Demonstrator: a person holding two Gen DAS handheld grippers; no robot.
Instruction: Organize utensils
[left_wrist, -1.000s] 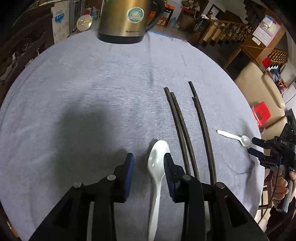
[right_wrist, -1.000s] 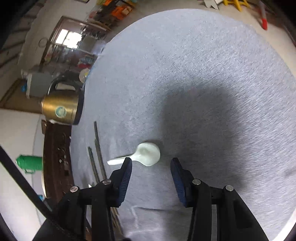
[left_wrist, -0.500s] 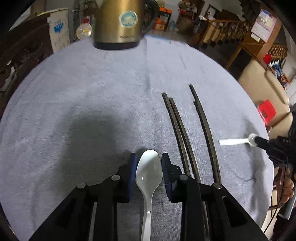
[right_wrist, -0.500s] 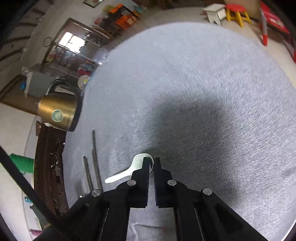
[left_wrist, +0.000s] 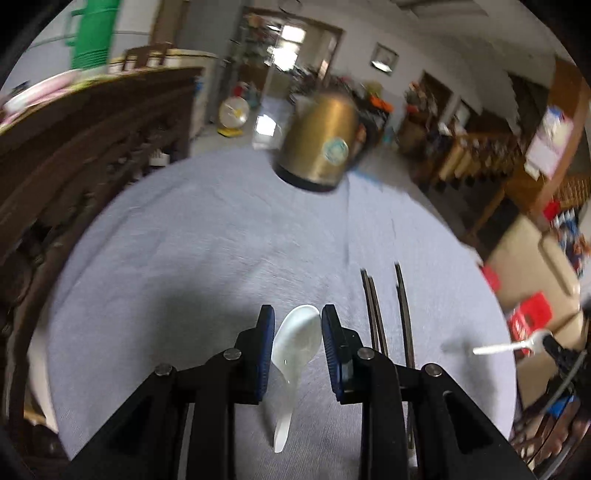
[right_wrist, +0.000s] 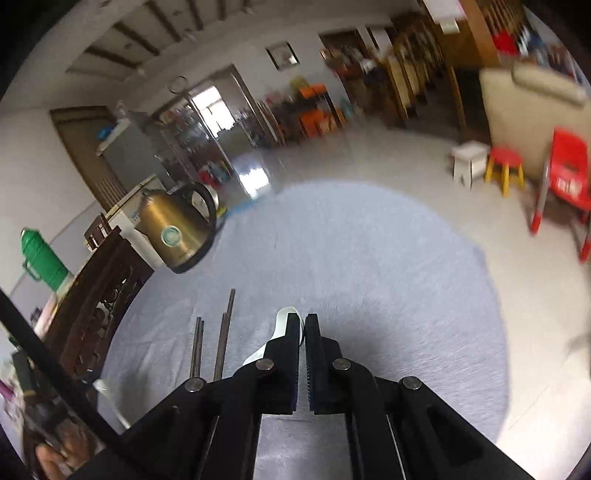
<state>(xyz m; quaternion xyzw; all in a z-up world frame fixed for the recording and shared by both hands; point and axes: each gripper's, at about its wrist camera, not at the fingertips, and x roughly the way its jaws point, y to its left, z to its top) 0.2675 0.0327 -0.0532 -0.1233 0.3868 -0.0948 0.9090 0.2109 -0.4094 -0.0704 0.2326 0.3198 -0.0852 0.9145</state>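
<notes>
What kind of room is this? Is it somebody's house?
Probably a home's living or dining room. A round table in a grey cloth holds a brass-coloured electric kettle, and a small red stool with yellow legs stands on the tiled floor.

left gripper (left_wrist: 297, 341): was open around the big white spoon (left_wrist: 296, 341) lying flat, now clamped on its bowl and lifted clear of the grey tablecloth (left_wrist: 207, 236), handle dangling down
right gripper (right_wrist: 304, 330): went from wide open to fully closed on the small white spoon (right_wrist: 281, 325), also raised off the cloth
view: both cams tipped up, room showing now
</notes>
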